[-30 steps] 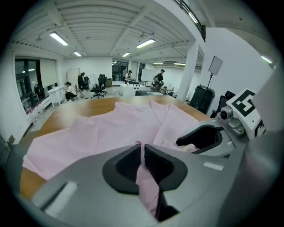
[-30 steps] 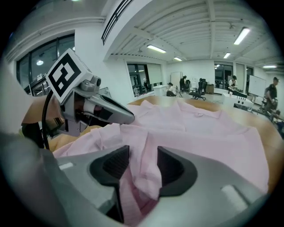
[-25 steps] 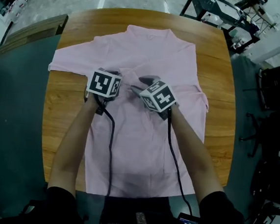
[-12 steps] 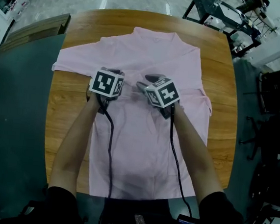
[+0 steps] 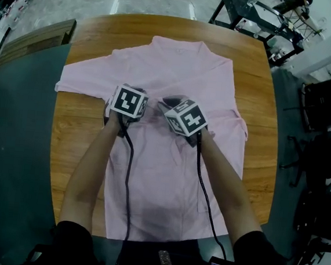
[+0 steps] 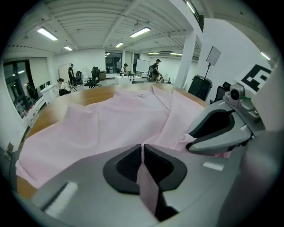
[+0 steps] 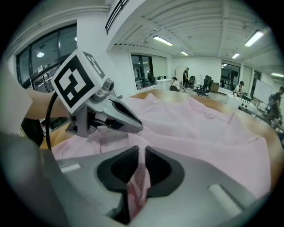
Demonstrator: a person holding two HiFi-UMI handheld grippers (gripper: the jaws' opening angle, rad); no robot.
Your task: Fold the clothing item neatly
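Note:
A pink short-sleeved shirt (image 5: 177, 72) lies spread flat on the wooden table (image 5: 77, 138), collar at the far edge. Both grippers rest side by side on its chest. My left gripper (image 5: 141, 97) has just been closing and is shut on a thin raised fold of the pink cloth (image 6: 143, 148). The right gripper (image 5: 165, 104) has also just been closing, and a bunched pinch of the shirt (image 7: 142, 153) stands between its jaws, pressed by the pads. Each gripper shows in the other's view, close alongside: the right gripper (image 6: 222, 128) and the left gripper (image 7: 111, 113).
The shirt's hem reaches the table's near edge by the person's body. A dark floor mat (image 5: 13, 143) lies to the left. Black chairs (image 5: 325, 103) and a metal frame (image 5: 258, 15) stand to the right and beyond the table. Black cables (image 5: 129, 172) trail over the shirt.
The right gripper's jaws have drawn together on a pinch of shirt fabric. The left gripper has sunk slightly onto the cloth. Both stay at the shirt's chest.

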